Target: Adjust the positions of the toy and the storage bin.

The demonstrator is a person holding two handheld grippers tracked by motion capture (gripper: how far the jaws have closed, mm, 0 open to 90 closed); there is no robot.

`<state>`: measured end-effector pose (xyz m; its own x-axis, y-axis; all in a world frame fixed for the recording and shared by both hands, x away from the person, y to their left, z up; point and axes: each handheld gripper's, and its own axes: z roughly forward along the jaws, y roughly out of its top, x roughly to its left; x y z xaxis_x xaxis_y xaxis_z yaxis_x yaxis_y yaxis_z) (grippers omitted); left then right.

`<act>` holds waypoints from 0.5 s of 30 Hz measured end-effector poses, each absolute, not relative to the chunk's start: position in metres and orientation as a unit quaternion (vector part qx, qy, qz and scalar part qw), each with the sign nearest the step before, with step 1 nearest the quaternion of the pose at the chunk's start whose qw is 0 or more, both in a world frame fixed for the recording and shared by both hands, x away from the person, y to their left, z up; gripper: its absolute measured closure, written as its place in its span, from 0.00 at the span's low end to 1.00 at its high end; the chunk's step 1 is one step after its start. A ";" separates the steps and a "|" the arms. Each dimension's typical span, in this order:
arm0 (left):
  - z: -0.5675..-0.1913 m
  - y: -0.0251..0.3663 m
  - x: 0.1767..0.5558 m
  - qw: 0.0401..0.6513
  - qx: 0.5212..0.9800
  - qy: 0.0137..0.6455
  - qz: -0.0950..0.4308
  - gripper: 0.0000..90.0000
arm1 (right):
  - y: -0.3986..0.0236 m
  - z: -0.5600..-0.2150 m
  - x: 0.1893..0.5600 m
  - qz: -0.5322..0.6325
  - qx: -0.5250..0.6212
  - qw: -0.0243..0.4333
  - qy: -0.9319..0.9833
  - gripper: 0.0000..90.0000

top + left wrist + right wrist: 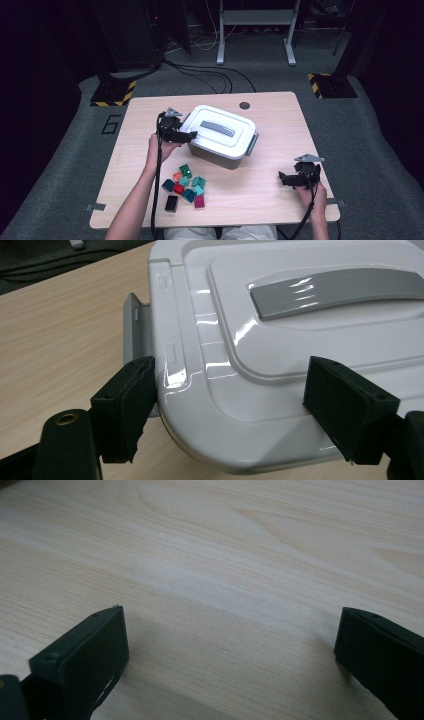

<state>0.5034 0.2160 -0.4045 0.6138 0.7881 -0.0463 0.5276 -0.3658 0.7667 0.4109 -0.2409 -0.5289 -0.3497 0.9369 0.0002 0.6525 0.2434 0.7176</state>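
Black tools [192,134], trailing cables, bare forearms

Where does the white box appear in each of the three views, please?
High view: the white box sits at table centre, by the left gripper.
Left gripper view: its lid corner lies between the open jaws.
Right gripper view: bare table here.
Shared landmark: the grey handle on the lid.

The lidded box [222,137] sits mid-table [280,115]. The left gripper [187,135] meets its left end, perhaps touching. The blocks [185,186] lie before it; the right gripper [283,179] is far right.
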 end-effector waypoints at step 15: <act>-0.407 0.214 0.500 0.403 0.802 0.409 0.167 0.21 | -0.241 -0.529 0.411 0.320 0.525 0.222 0.757 0.00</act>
